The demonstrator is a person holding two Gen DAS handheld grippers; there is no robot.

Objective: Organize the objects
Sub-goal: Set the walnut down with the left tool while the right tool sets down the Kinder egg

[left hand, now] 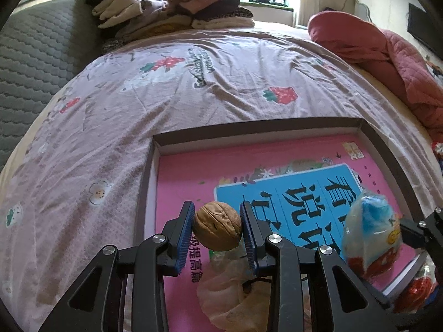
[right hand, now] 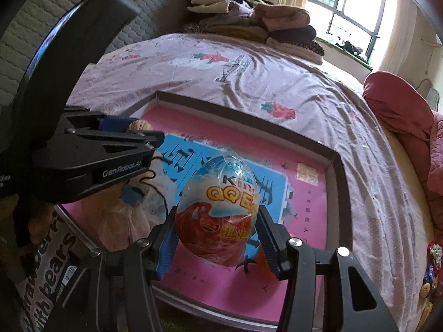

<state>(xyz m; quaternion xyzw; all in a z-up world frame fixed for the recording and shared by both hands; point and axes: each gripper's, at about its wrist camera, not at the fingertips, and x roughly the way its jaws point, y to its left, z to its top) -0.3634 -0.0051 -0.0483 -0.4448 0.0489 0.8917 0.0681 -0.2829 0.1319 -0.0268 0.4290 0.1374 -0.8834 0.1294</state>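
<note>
I have the bed (left hand: 193, 88) under both cameras, its strawberry-print sheet (right hand: 277, 83) wrinkled, folded clothes (left hand: 171, 8) piled at the far end and a red quilt (left hand: 387, 55) bunched to the right. On the sheet lies the shallow box (left hand: 249, 128), brown-rimmed, with a pink book (left hand: 188, 177) flat inside it, its blue title panel facing up. A crumpled clear bag (left hand: 229, 290) sits on the book's near edge.

My left gripper (left hand: 217, 228) is tilted steeply down over the box, fingers clamped on a walnut (left hand: 217, 228), one blue pad on each side of the shell, the nut lifted clear of the book. From the right camera this gripper (right hand: 138, 135) comes in from the left, its body large and dark, the walnut (right hand: 139, 125) just peeking past the finger.

My right gripper (right hand: 217, 233) is pitched down likewise, just beside the left one, over the book's right part. Its fingers are closed on a foil-wrapped toy egg (right hand: 218, 207), held upright, blue top and red bottom, pads pressing its lower sides, above the book (right hand: 304, 193)
</note>
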